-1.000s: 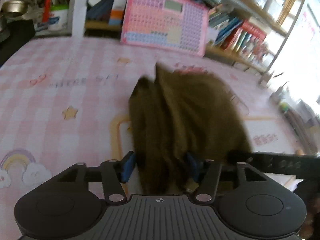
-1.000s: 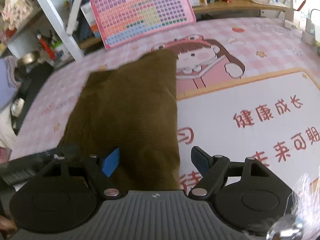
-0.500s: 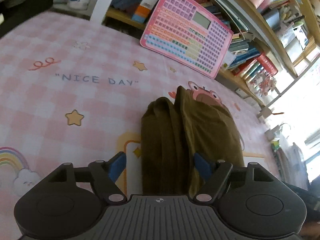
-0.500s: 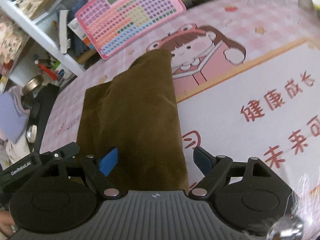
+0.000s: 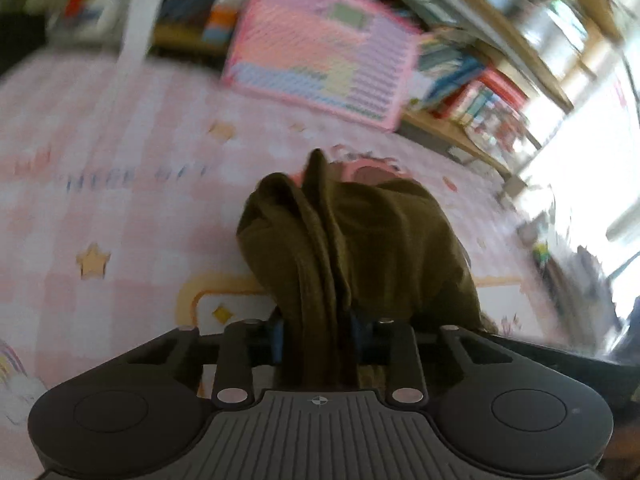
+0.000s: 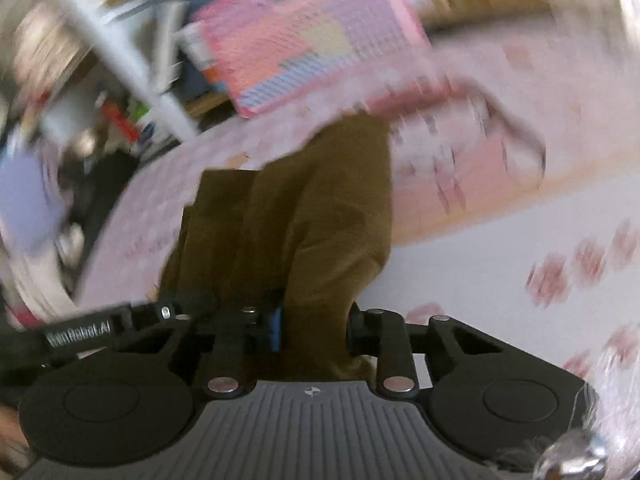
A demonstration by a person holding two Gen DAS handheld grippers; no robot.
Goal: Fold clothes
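An olive-brown garment (image 5: 360, 240) lies bunched on the pink checked tablecloth (image 5: 120, 220). My left gripper (image 5: 318, 338) is shut on its near edge, the cloth pinched in folds between the blue pads. In the right wrist view the same garment (image 6: 312, 216) stretches away from me, and my right gripper (image 6: 314, 330) is shut on its near edge too. The left gripper's black body (image 6: 92, 330) shows just left of the right one. Both views are motion-blurred.
A pink keyboard toy (image 5: 324, 68) leans against bookshelves (image 5: 500, 96) at the table's far edge. A white post (image 5: 136, 28) stands at the far left. The tablecloth's white panel with red characters (image 6: 540, 272) lies to the right of the garment.
Both grippers, open around the garment's near edge half a second ago, have shut on it. Both cameras are now moving fast, and the cloth is bunched up higher.
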